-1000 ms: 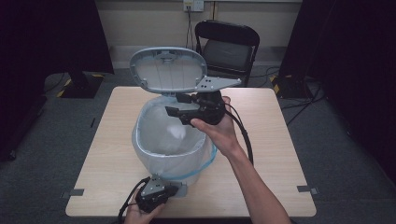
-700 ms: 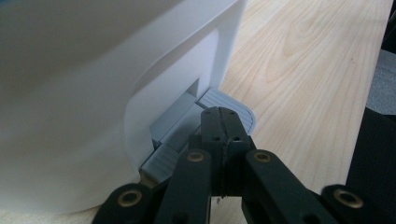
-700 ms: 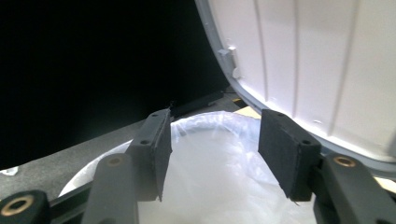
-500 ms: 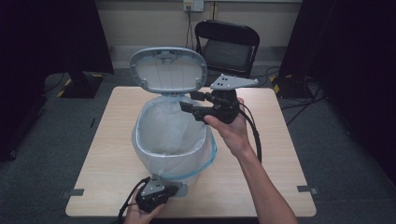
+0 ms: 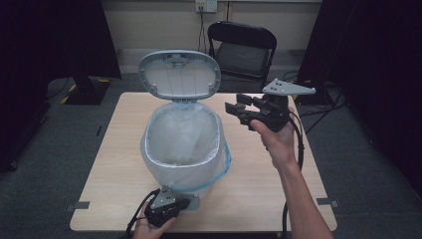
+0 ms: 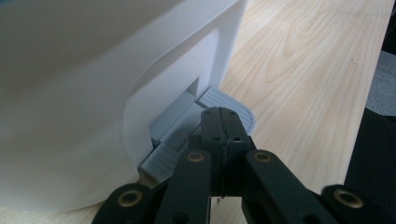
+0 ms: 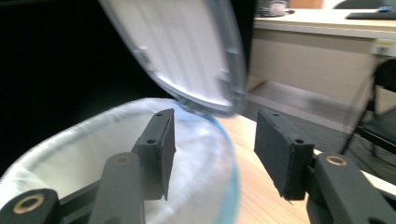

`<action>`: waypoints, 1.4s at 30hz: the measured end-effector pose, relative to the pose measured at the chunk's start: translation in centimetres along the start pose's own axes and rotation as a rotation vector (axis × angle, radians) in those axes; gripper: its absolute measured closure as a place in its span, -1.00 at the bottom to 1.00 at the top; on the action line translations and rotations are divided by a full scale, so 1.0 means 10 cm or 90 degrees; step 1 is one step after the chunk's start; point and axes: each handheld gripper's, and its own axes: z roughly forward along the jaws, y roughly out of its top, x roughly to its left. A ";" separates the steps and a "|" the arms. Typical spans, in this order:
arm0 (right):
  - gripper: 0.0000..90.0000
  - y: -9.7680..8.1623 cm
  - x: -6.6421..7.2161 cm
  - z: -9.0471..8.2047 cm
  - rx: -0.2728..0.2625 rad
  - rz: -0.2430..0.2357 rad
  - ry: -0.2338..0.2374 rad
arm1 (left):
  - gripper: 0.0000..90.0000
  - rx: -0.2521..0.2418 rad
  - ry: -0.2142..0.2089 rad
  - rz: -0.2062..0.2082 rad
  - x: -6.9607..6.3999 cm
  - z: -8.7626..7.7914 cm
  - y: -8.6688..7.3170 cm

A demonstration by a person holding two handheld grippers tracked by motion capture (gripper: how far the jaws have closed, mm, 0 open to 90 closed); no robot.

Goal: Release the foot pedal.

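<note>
A white pedal bin [image 5: 169, 172] stands mid-table, lined with a white bag [image 5: 181, 134] that has a blue drawstring. Its grey lid [image 5: 179, 74] stands up. At the table's near edge my left gripper [image 5: 188, 202] is shut, its joined tips resting on the grey pedal [image 6: 233, 105] at the bin's foot; the left gripper [image 6: 222, 116] view shows this close up. My right gripper [image 5: 238, 103] hangs in the air to the right of the bin's rim and points left at it. Its jaws have just been closing a little, and the right gripper [image 7: 215, 140] is open with nothing between them.
The wooden table [image 5: 328, 164] has bare room right of the bin. A black folding chair [image 5: 244, 50] stands behind the table's far edge. Dark curtains hang at both sides, and cables lie on the floor at the right.
My right gripper has moved from over the bin's mouth out to the right, clear of the rim. The left gripper stays on the pedal and the lid stays up.
</note>
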 end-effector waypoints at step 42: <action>-0.46 -2.27 -0.67 -0.35 0.257 0.143 -0.209 | 1.00 0.007 -0.010 -0.023 -0.05 -0.02 0.02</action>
